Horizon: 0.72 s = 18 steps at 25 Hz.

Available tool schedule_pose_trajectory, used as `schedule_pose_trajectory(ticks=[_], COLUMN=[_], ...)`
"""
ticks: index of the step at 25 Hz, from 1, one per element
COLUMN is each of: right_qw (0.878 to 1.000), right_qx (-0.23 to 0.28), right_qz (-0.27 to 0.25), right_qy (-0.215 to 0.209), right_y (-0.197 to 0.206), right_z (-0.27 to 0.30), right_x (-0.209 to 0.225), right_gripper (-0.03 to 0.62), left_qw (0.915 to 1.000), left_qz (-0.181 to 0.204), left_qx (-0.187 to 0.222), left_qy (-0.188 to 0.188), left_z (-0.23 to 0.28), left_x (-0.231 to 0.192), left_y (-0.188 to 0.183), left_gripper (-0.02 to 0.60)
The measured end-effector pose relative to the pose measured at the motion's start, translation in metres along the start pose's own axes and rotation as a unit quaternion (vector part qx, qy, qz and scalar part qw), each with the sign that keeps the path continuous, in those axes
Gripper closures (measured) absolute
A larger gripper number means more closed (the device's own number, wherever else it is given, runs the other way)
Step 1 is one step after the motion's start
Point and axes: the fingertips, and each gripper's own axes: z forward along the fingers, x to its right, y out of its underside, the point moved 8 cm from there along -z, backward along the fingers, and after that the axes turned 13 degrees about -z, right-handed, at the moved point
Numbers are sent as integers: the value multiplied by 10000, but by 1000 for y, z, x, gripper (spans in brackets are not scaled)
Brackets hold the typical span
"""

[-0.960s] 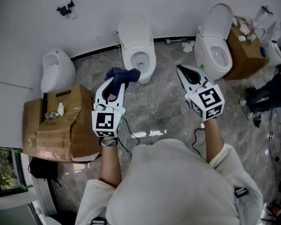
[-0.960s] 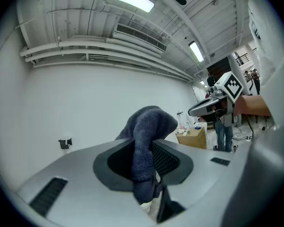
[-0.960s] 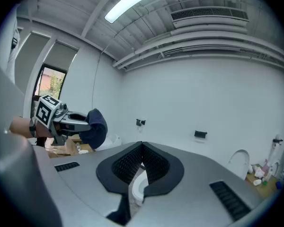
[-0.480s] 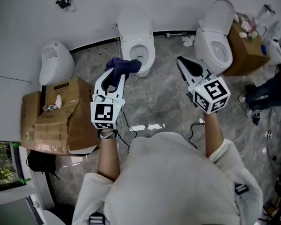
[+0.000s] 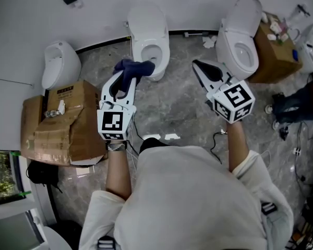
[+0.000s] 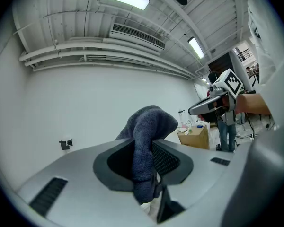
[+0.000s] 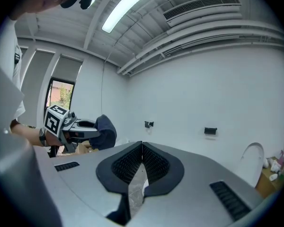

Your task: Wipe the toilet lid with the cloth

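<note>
Above the grey floor, the left gripper pinches the blue cloth in front of the middle toilet, whose lid stands raised against the wall. Only the head view shows that toilet. The left gripper view shows the cloth squeezed between the pads and folding over the tips. The right gripper, well aside, has its jaws pressed together and empty, as its own view shows.

Head view looked steeply down from above the person onto the left gripper, right gripper and floor. Each gripper view sat close behind its own jaws, faced level toward the white wall, and caught the opposite gripper.
</note>
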Motion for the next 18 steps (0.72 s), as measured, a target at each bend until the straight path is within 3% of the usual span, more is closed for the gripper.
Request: schedule_pose_trajectory(ticks=[5,10,18], right_qw=[9992,9990,9995], right_qx=[25,101,146], right_qz=[259,283,255], right_qy=[-314,-329,-146], right_y=[11,15,24], right_z=[8,31,108], right_x=[11,26,70], right_gripper=[566,566,565], left_qw=[10000,9999,9997], left_qz=[18,-69,-196], left_qx=[-24,11,-64], left_qy=[-78,-119,-86], left_z=[9,30,100], left_x=[1,-14,-83], left_y=[-1,2,19], left_gripper=[485,485,483])
